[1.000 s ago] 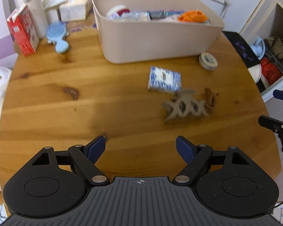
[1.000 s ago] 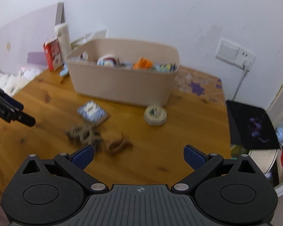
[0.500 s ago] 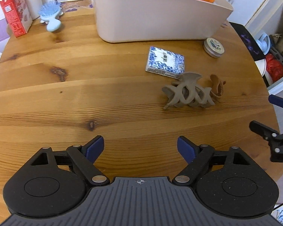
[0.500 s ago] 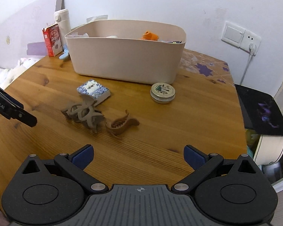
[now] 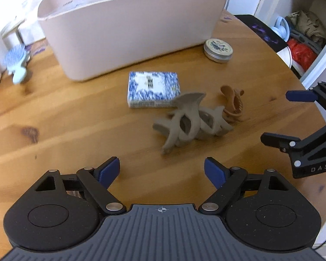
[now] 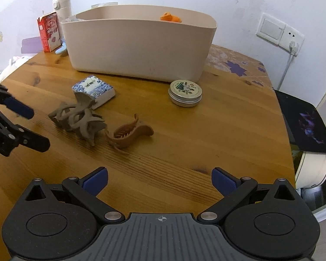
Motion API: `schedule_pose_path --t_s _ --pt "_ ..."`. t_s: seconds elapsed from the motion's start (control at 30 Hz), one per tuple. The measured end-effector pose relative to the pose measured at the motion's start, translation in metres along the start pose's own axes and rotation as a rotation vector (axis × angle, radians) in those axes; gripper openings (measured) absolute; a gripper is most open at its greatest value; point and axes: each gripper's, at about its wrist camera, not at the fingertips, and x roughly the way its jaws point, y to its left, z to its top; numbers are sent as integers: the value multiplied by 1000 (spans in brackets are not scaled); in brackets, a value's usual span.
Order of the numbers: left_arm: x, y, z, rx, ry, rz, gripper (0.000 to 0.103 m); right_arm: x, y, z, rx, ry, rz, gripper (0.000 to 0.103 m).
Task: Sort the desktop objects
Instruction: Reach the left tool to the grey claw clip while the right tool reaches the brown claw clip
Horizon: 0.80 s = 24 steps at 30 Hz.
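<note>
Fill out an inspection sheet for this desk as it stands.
Surface: round wooden table, bare in front.
Job's things: grey-brown claw hair clip, small brown claw hair clip, blue-patterned card box, round metal tin, all outside the beige plastic bin.
Clutter: red carton, blue hairbrush.
Grippers: left tongs open, empty; right tongs open, empty.
Cables: white plug lead at wall socket.
Surroundings: open shelf.
</note>
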Motion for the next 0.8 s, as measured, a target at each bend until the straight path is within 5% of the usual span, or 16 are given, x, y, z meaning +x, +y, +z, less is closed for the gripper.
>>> schedule_pose_path --t_s 0.57,0.8 --pt "24 -7 20 139 -67 -41 86 27 6 16 -170 -13 78 103" --pt "27 -16 24 194 -71 -103 86 34 7 24 -198 -33 113 93"
